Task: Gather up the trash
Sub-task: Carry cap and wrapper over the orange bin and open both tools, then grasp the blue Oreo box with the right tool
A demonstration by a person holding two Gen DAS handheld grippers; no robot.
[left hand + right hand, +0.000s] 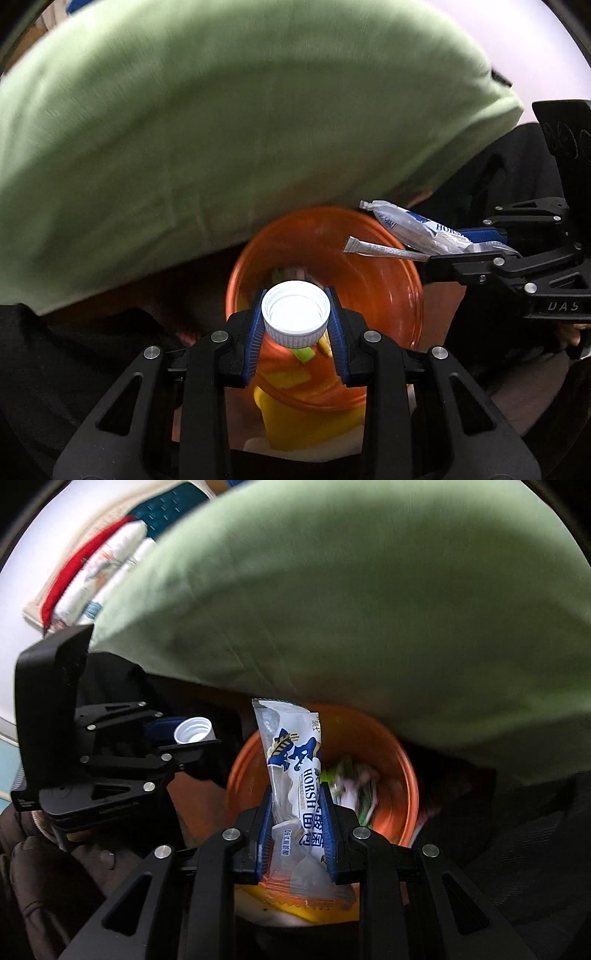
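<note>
While green cloth [221, 129] hides the background, bin [388, 280] contents blur — unreadable.

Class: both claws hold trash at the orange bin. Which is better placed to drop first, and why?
Probably left. The left claw holds the white cap directly above the orange bin; the right claw's wrapper reaches in from the rim.

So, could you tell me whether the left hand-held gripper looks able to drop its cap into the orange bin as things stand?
Probably yes: the left hand-held gripper holds the white cap over the orange bin, whose opening looks unobstructed beneath it.
</note>
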